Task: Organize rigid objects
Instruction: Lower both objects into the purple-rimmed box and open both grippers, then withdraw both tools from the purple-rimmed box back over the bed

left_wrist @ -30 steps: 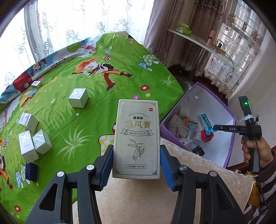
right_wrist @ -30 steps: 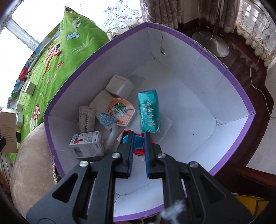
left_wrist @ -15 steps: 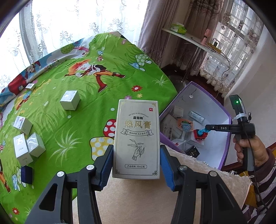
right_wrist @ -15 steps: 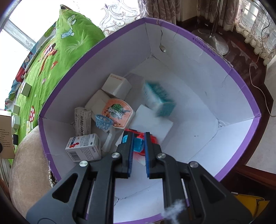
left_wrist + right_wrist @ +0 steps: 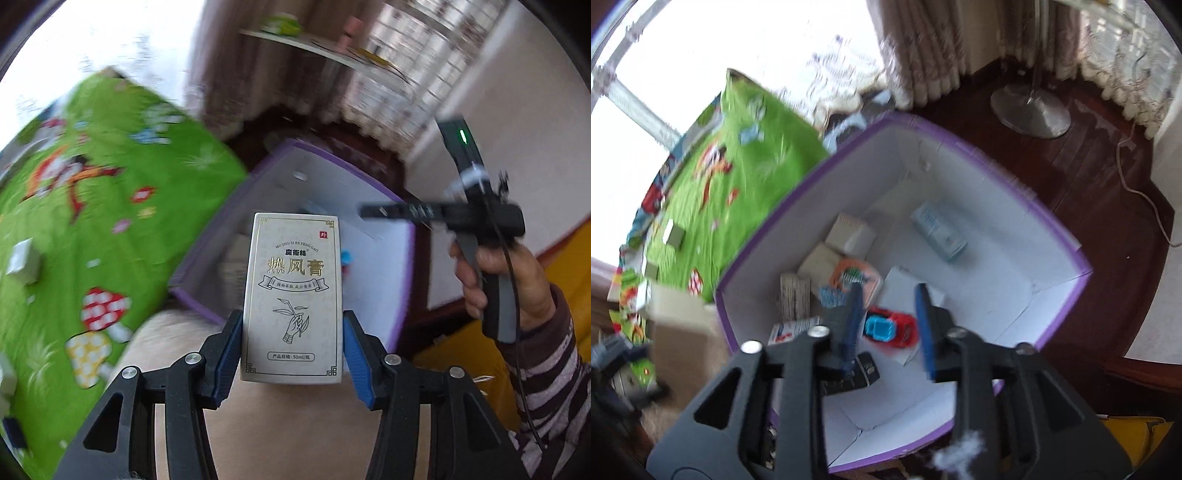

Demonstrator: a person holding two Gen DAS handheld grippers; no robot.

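One silver carton [image 5: 293, 295] — upright, long axis vertical.

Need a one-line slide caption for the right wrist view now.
Right gripper, jaws just opened and empty, above the purple-rimmed white cardboard box holding a red-and-blue toy car and small cartons.

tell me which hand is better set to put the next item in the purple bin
Left. Its tongs are clamped on the silver carton, with the bin right behind it. The right tongs have just been opening over the bin with nothing between them.
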